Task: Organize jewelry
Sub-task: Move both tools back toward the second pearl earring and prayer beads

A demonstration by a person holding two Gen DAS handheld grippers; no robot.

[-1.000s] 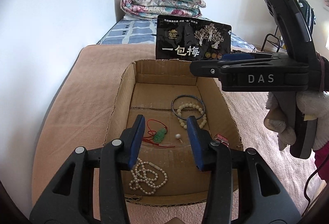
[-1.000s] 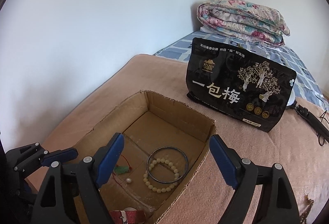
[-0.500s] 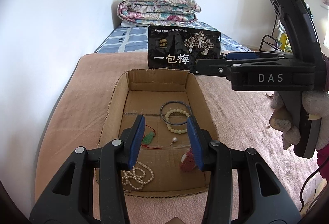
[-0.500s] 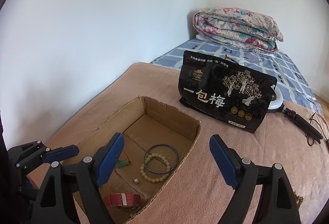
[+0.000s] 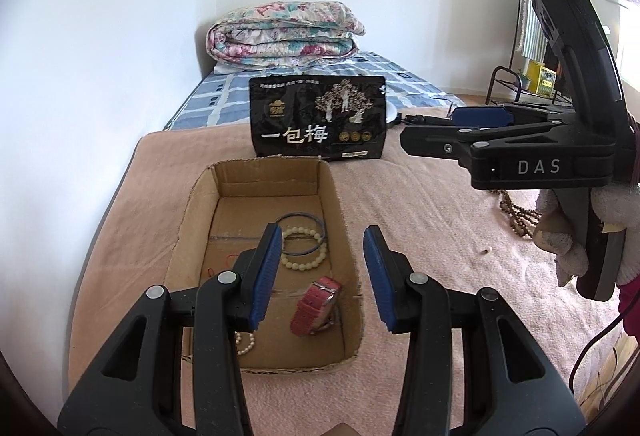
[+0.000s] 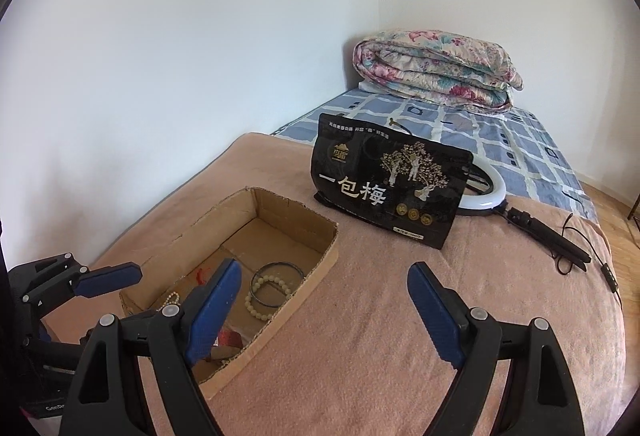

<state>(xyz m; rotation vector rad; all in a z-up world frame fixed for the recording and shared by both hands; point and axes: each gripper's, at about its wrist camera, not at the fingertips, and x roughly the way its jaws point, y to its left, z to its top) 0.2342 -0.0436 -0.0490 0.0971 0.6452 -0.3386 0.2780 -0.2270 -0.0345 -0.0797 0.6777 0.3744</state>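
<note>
A shallow cardboard box (image 5: 188, 220) lies on a pink blanket. In it lie a dark bangle (image 5: 308, 218), a cream bead bracelet (image 5: 298, 263), a pink-strapped watch (image 5: 316, 306), a pearl necklace (image 5: 244, 342) and a red cord, partly hidden by my left finger. My left gripper (image 5: 320, 276) is open and empty above the box's near right part. My right gripper (image 6: 324, 312) is open and empty, to the right of the box (image 6: 320, 268). A brown bead string (image 5: 516, 213) lies on the blanket to the right, behind the right gripper (image 5: 480, 117).
A black snack bag (image 5: 318, 123) stands behind the box. A ring light with a black handle (image 6: 540, 228) and cable lies right of the bag (image 6: 384, 191). A folded floral quilt (image 5: 284, 35) sits at the bed's far end. A white wall runs along the left.
Both grippers have pulled back and up from the box. The pink watch now lies in the box's near right part. The left view has shifted right.
</note>
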